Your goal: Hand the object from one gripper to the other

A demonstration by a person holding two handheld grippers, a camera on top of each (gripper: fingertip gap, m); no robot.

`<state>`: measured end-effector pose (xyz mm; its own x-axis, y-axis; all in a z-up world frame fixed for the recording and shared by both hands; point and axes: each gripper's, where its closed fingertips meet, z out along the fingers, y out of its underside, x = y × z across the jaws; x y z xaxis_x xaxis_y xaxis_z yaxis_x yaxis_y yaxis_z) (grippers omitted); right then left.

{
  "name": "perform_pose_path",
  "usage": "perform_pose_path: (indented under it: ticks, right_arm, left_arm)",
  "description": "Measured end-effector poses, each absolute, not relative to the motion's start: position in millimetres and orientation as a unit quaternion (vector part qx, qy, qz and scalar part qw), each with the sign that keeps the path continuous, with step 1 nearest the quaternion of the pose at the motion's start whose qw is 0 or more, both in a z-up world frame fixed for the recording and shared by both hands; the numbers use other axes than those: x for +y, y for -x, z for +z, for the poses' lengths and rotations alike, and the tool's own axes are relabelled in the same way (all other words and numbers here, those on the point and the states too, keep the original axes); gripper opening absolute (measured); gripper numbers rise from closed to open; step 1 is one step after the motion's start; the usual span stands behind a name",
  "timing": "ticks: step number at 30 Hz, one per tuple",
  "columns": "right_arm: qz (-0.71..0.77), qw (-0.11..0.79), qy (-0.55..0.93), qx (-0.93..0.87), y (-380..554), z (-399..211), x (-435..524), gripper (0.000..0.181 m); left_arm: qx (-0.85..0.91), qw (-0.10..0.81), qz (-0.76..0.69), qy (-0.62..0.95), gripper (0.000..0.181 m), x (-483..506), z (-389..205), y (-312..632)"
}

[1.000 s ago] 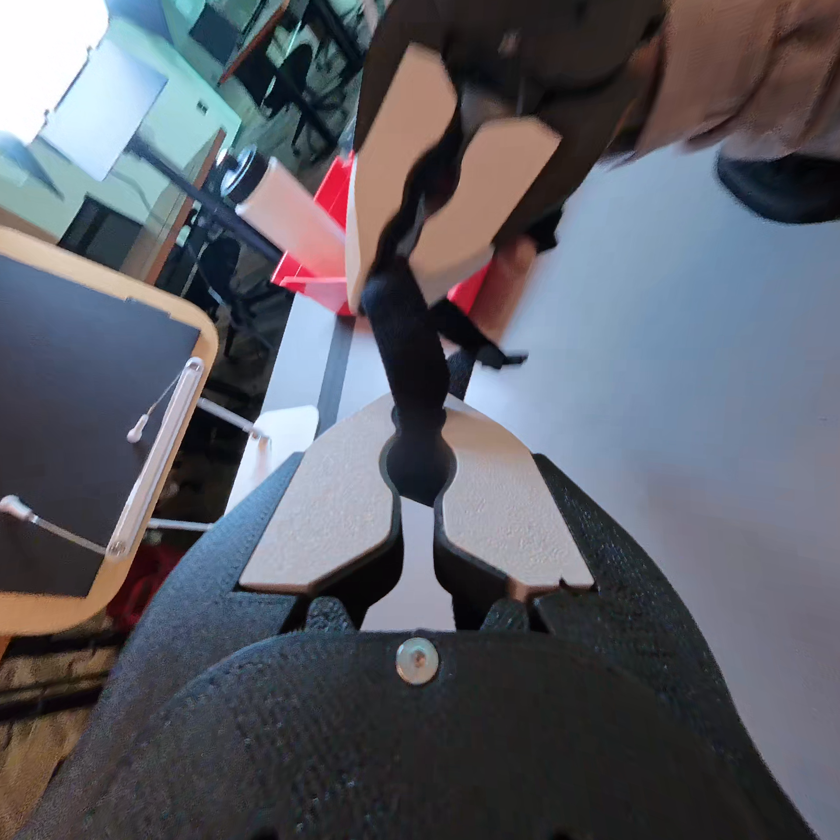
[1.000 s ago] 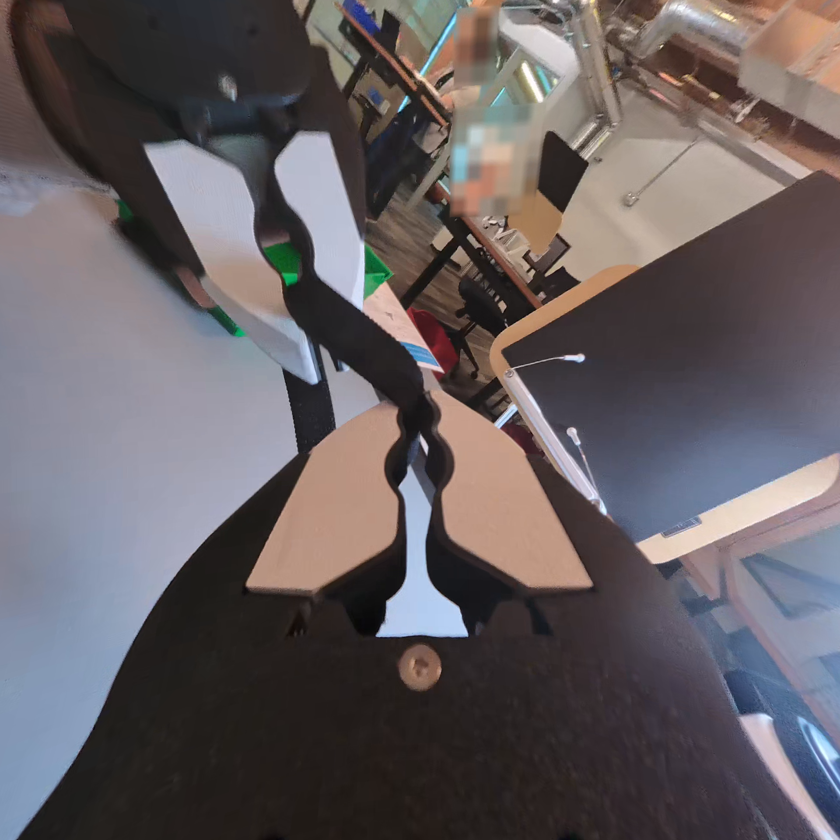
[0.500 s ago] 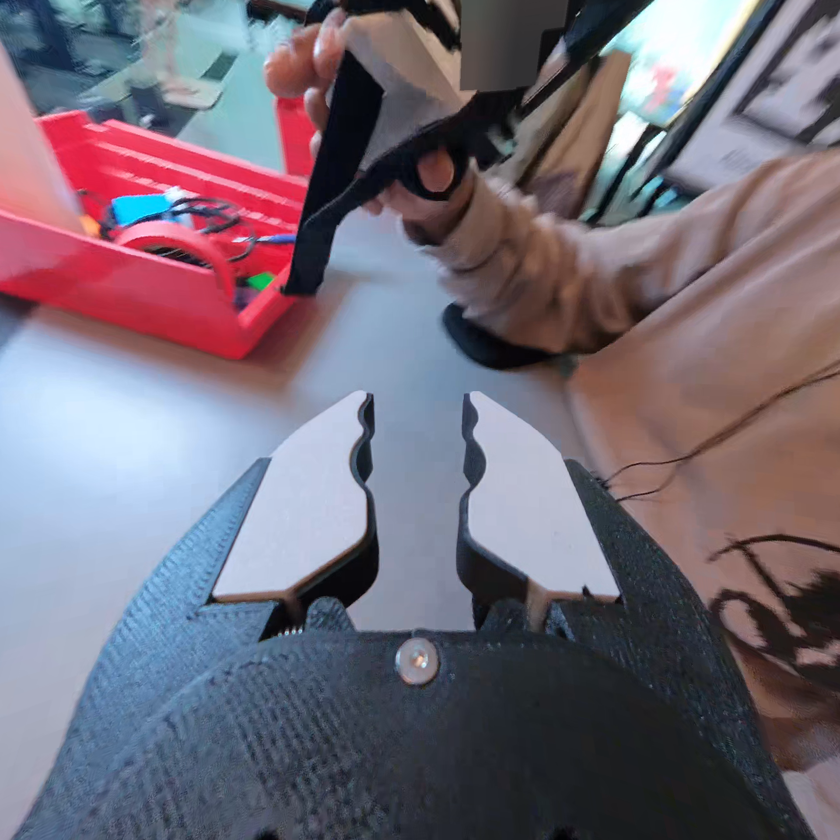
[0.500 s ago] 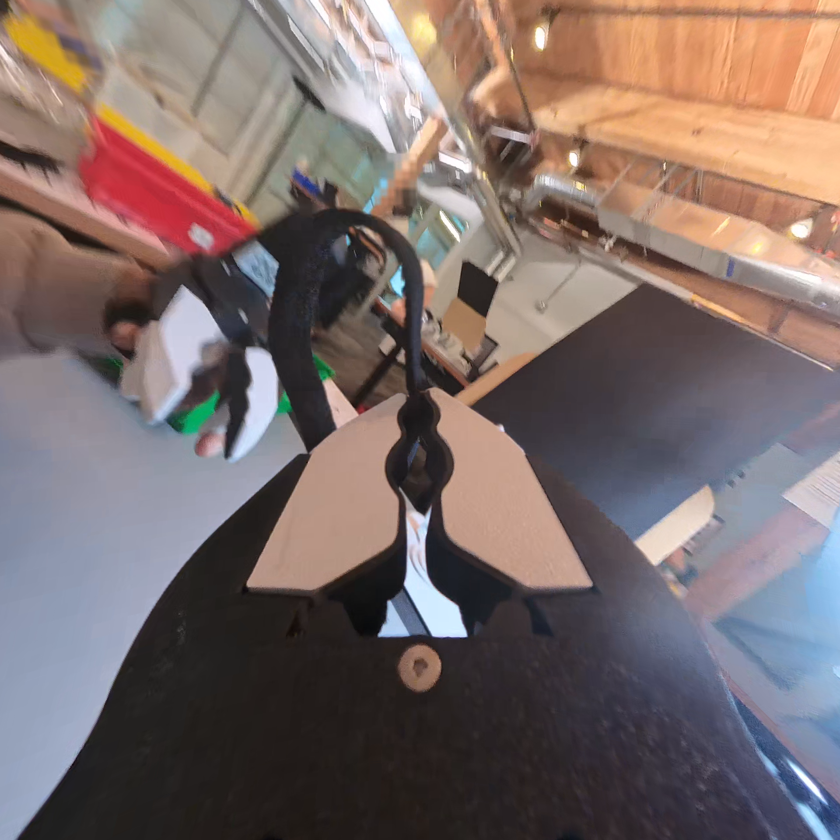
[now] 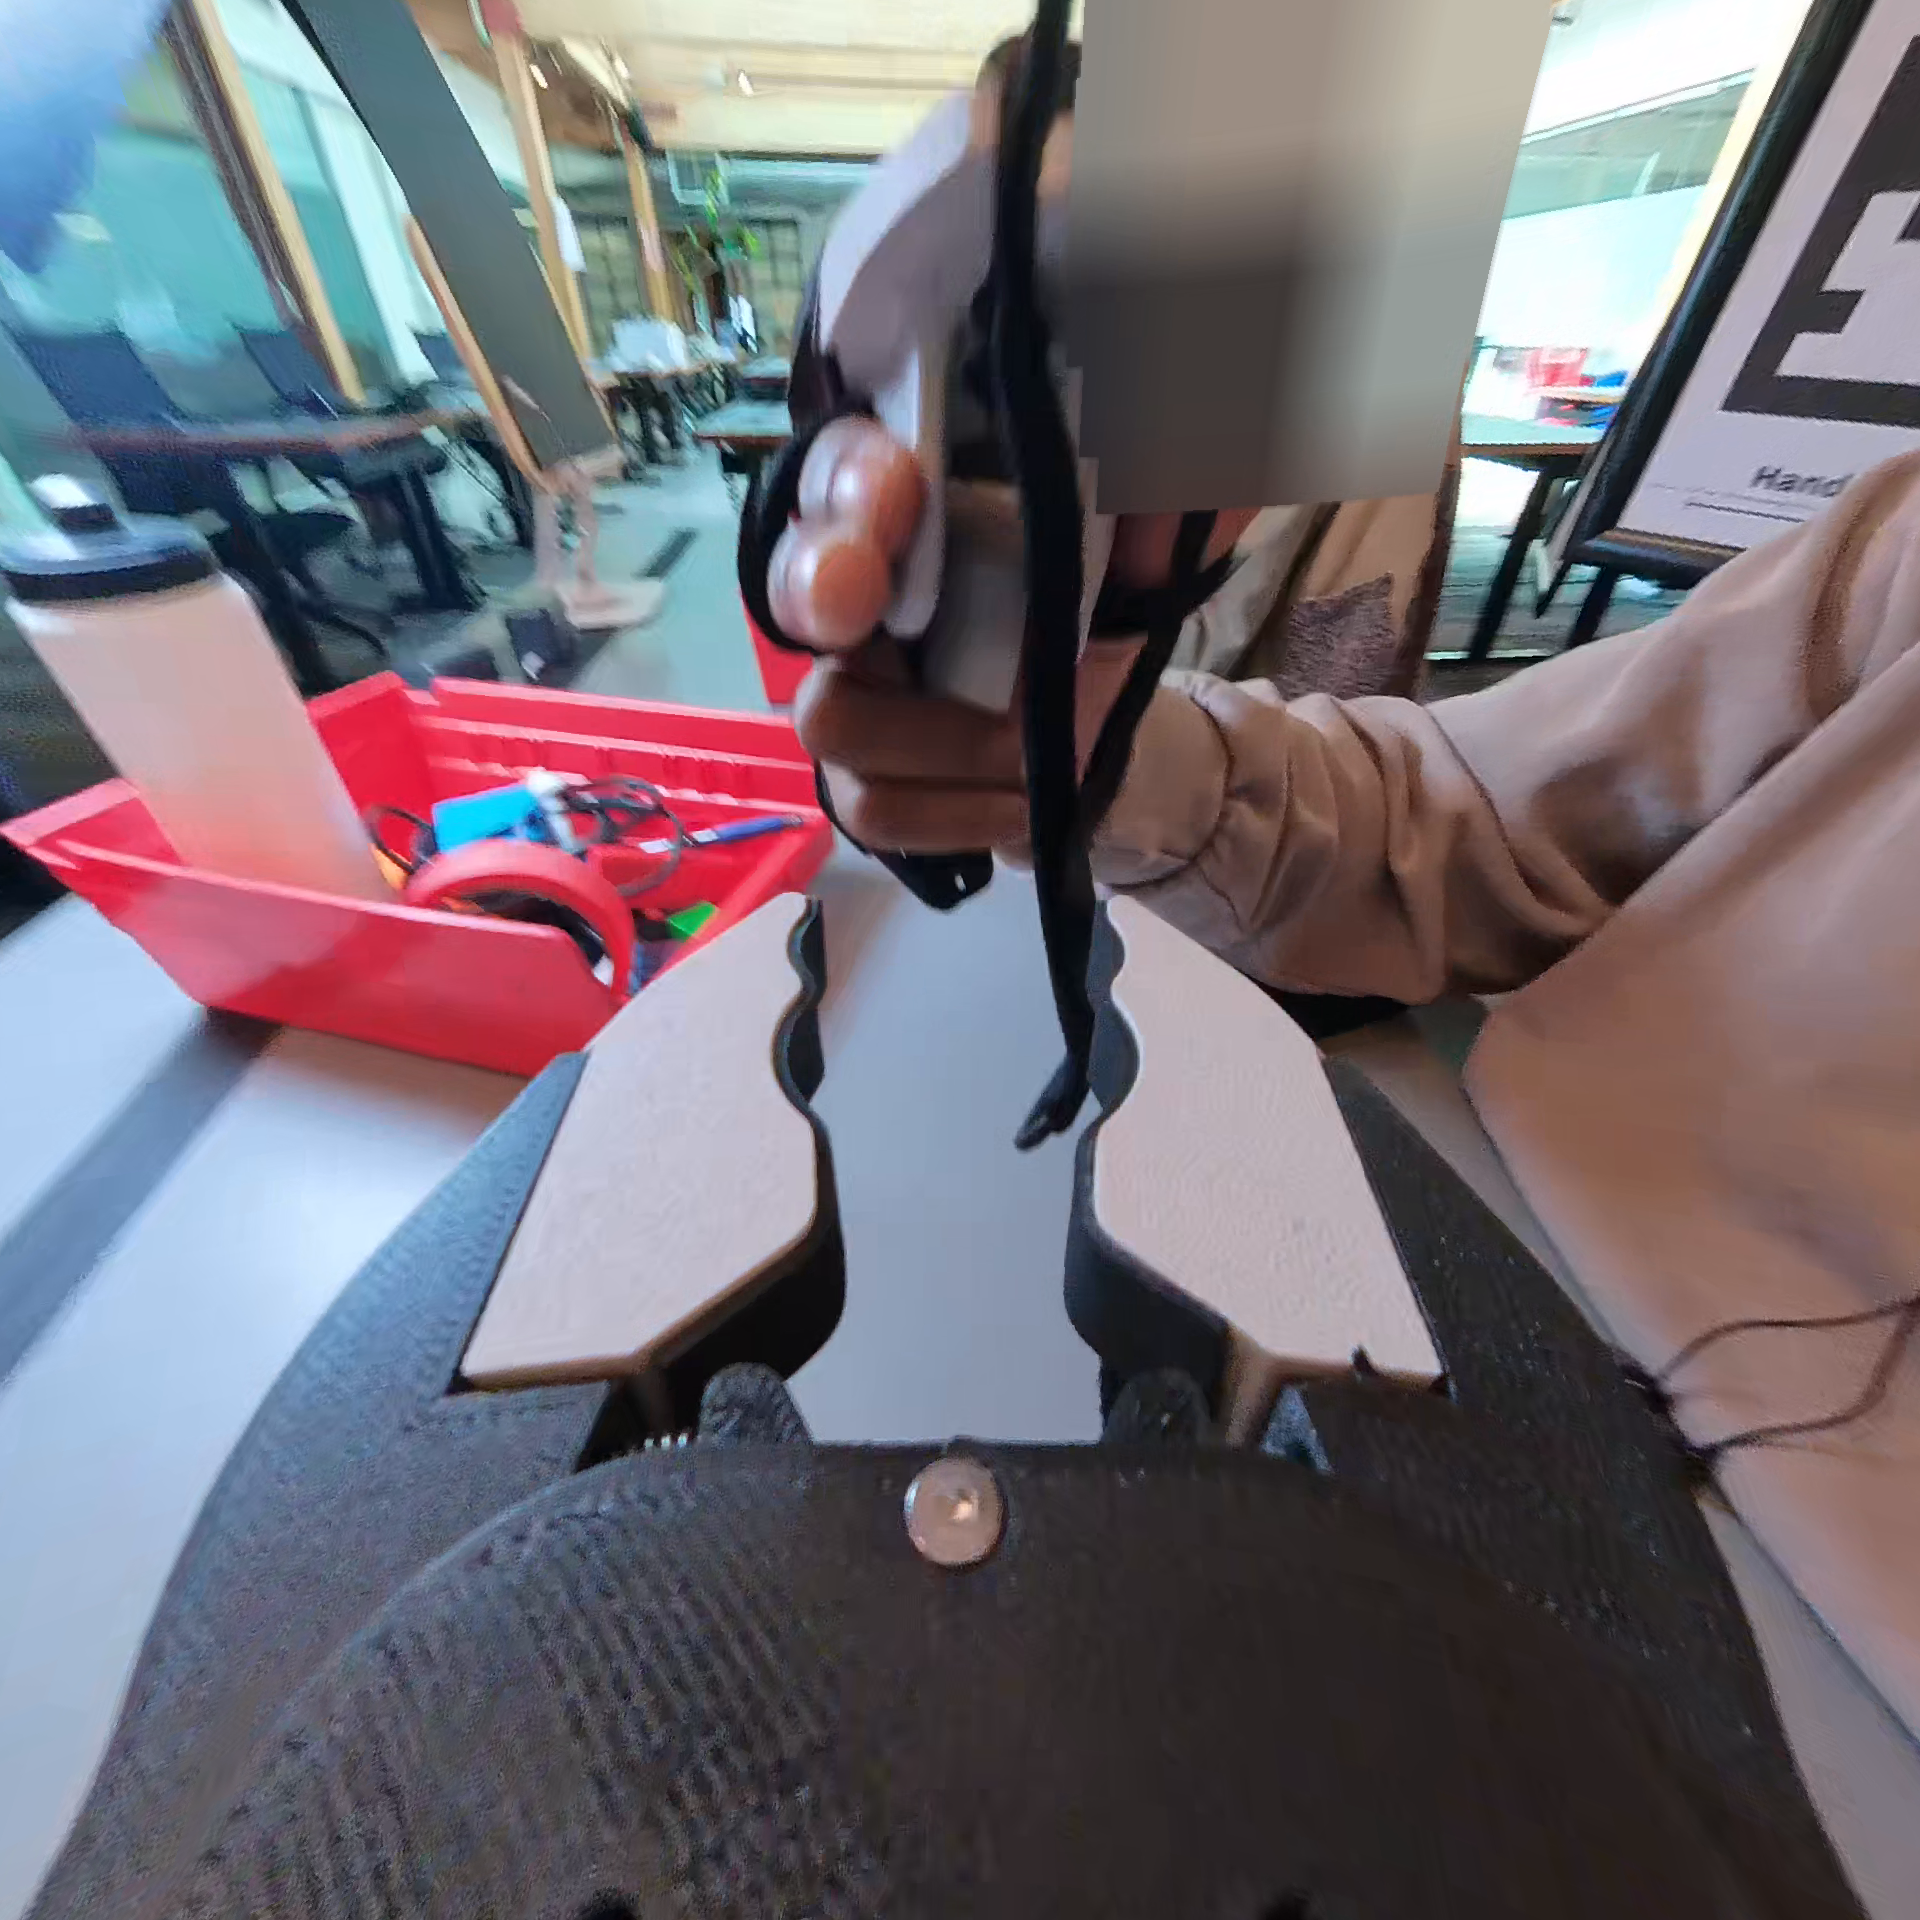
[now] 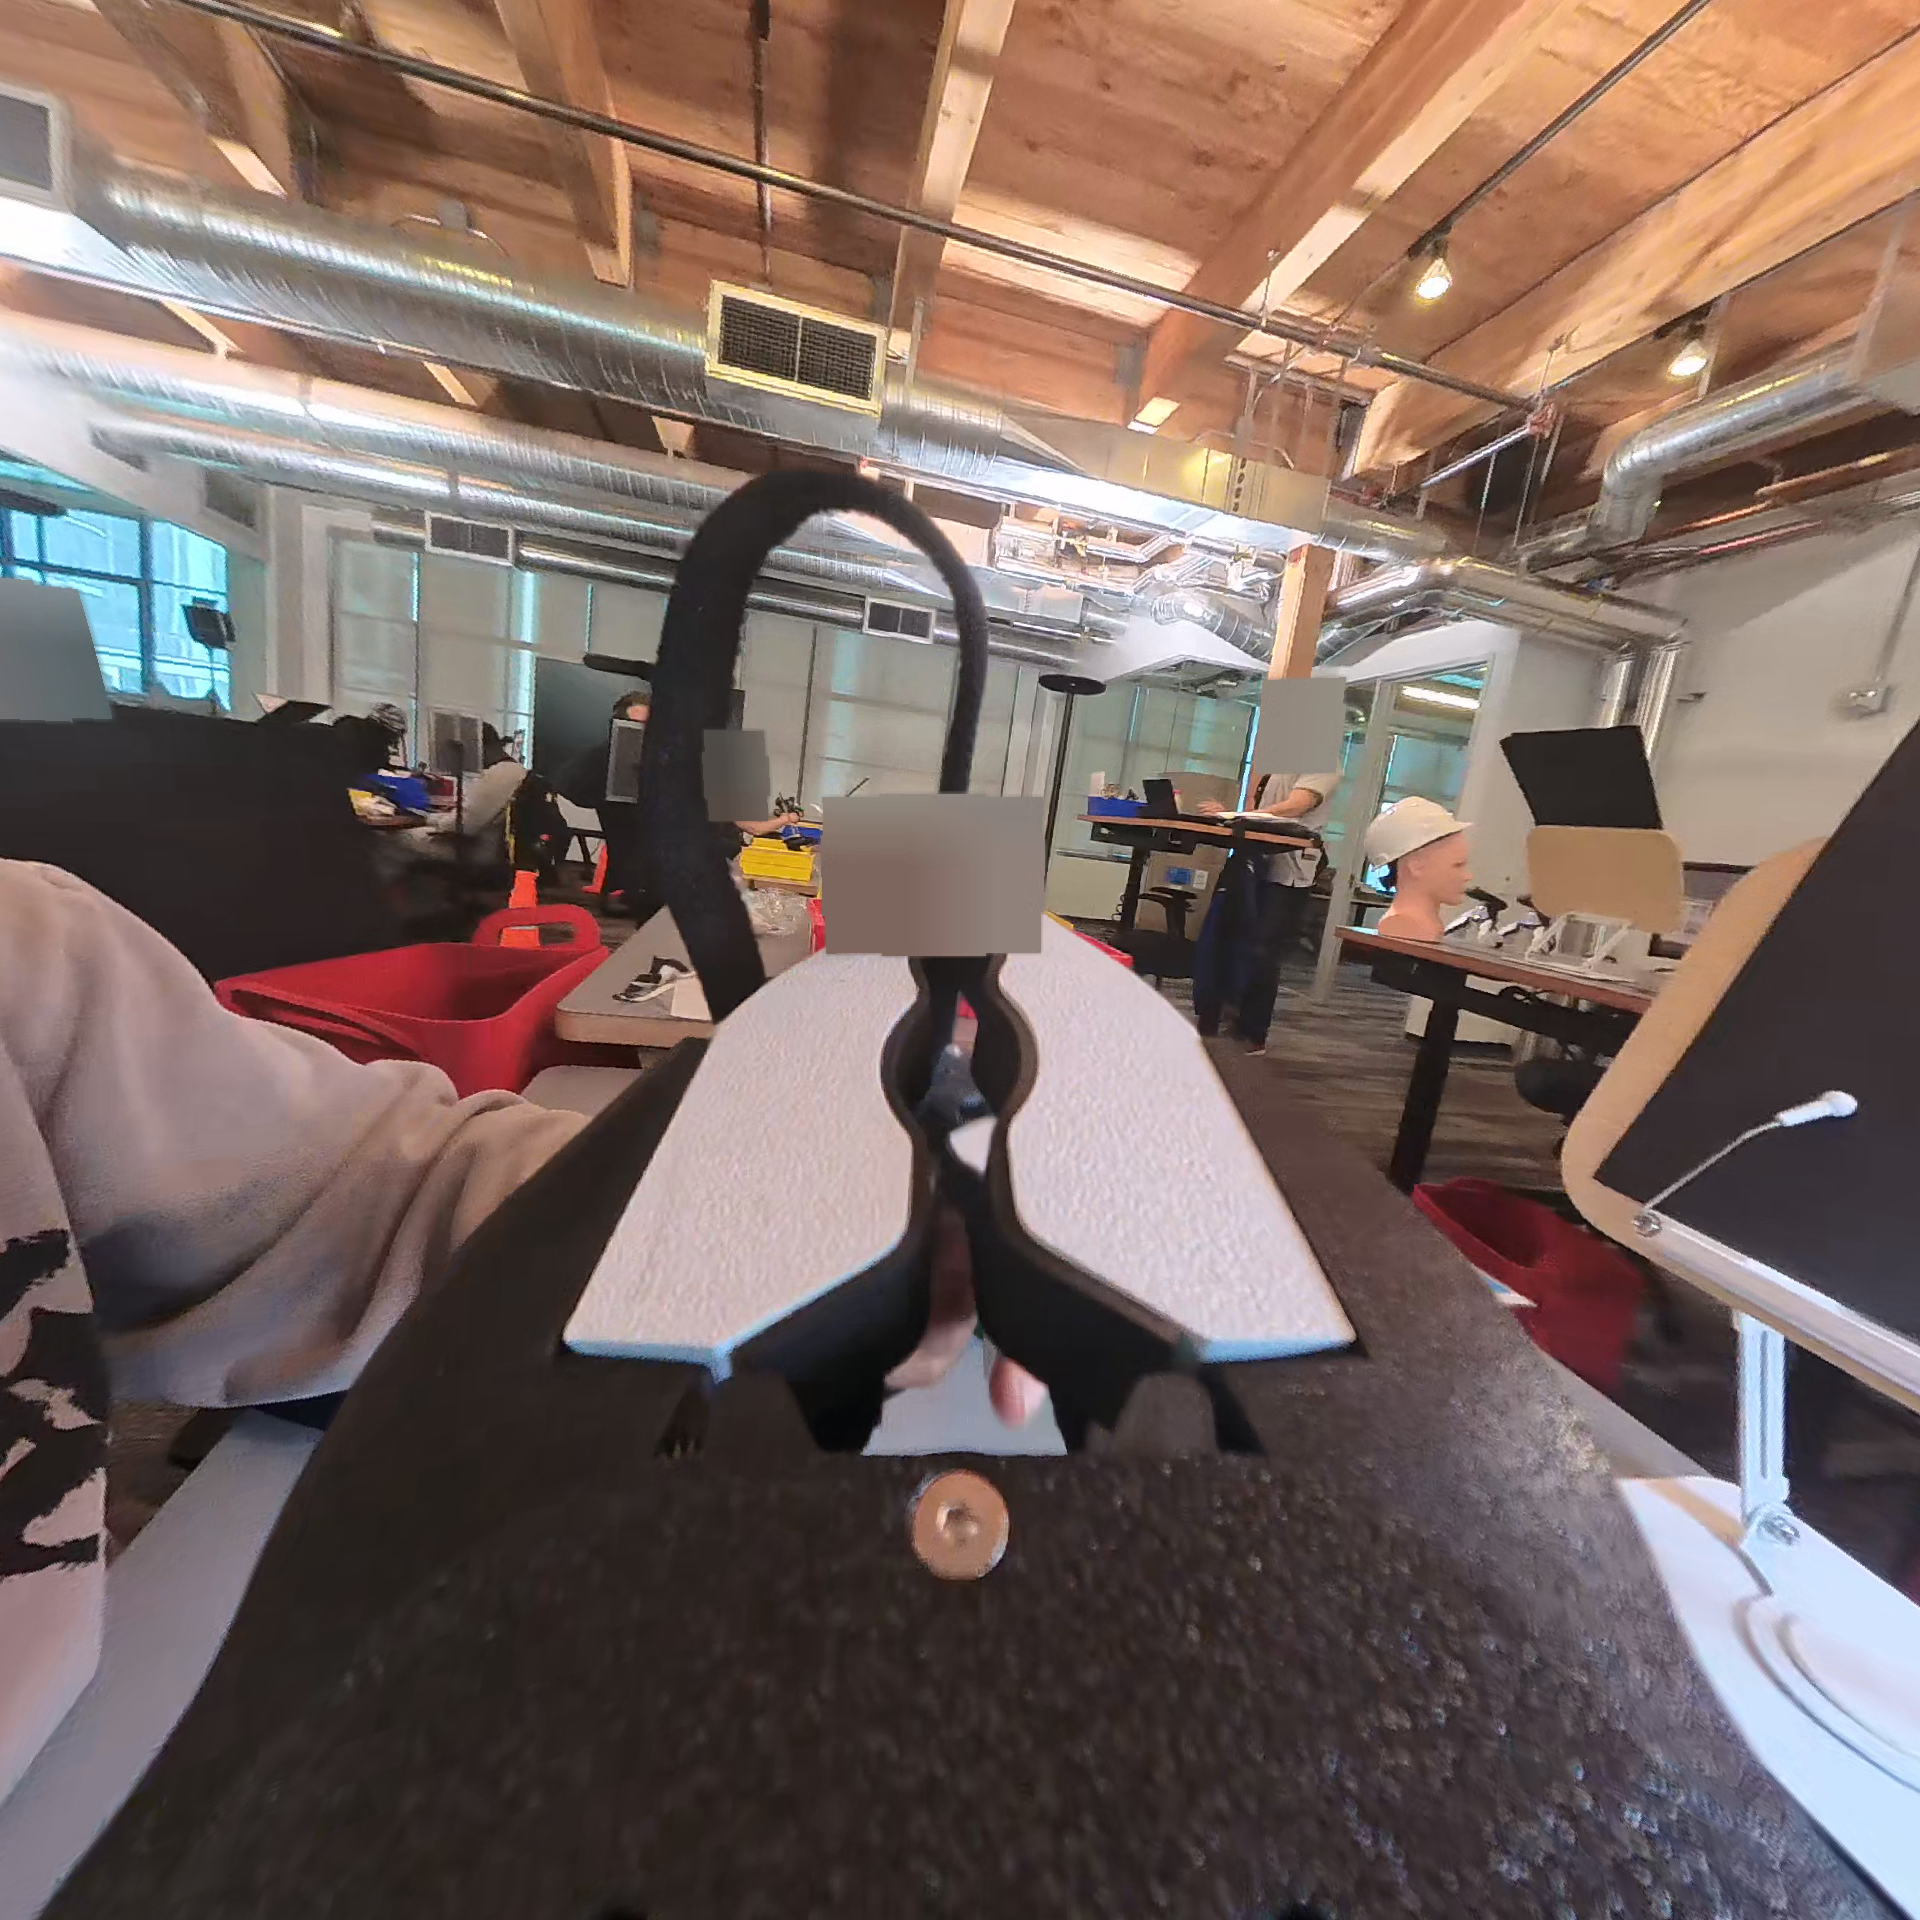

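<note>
Two grippers, one strap. Right gripper (image 6: 956,997) clenched on the black strap (image 6: 707,831), pinched at the fingertips; strap arches up in a loop above it and drops back behind its left finger. Left gripper (image 5: 951,997) released, fingers spread wide, nothing pinched. Strap's free end (image 5: 1055,1039) hangs down between the left gripper's fingers, close against the right-side finger; touching or not, cannot tell. Judged step: strap sits with the right gripper, left is lined up to take it.

Places relative to the strap, left wrist view: the person's hand (image 5: 883,644) holding the right gripper is just beside the strap, up high. Beige sleeve (image 5: 1455,810) runs off to the right of it. Red bin (image 5: 343,956) sits left of it on the counter (image 5: 935,1195), white bottle (image 5: 197,727) standing in the bin's far left part.

Risks, as a guess: strap is limp and hangs off-centre, so closing could catch only the thin tip or miss; a swing would do it. If the right lets go before the left has a firm pinch, strap drops to the counter.

View differences: only the right wrist view shows the pinch point and the loop. Only the left wrist view shows the dangling end, the open fingers, the bin and the bottle.
</note>
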<state>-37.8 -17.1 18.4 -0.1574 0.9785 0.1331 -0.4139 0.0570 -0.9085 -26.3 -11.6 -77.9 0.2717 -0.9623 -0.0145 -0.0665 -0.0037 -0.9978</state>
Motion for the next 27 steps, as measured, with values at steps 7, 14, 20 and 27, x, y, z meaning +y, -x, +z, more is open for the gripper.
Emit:
perform_pose_path:
  ticks: [7, 14, 20, 27]
  right_arm:
    - [0.632, 0.531, 0.349, -0.443, 44.8, 8.7, -7.9, 0.001]
    - [0.639, 0.475, 0.407, -0.449, 64.4, -15.5, -5.1, 0.002]
    - [0.643, 0.47, 0.418, -0.438, 63.3, -18.0, 3.8, 0.001]
    - [0.636, 0.462, 0.437, -0.437, 67.2, -26.4, 9.9, 0.002]
  left_arm:
    - [0.498, 0.621, -0.29, 0.532, 0.036, -29.7, -46.6, 31.5]
    - [0.548, 0.612, -0.186, 0.539, 0.029, -23.6, -72.7, 19.8]
    - [0.506, 0.619, -0.252, 0.545, 0.028, -21.2, -58.7, 30.0]
    - [0.476, 0.621, -0.322, 0.533, 0.028, -23.3, -50.1, 33.6]
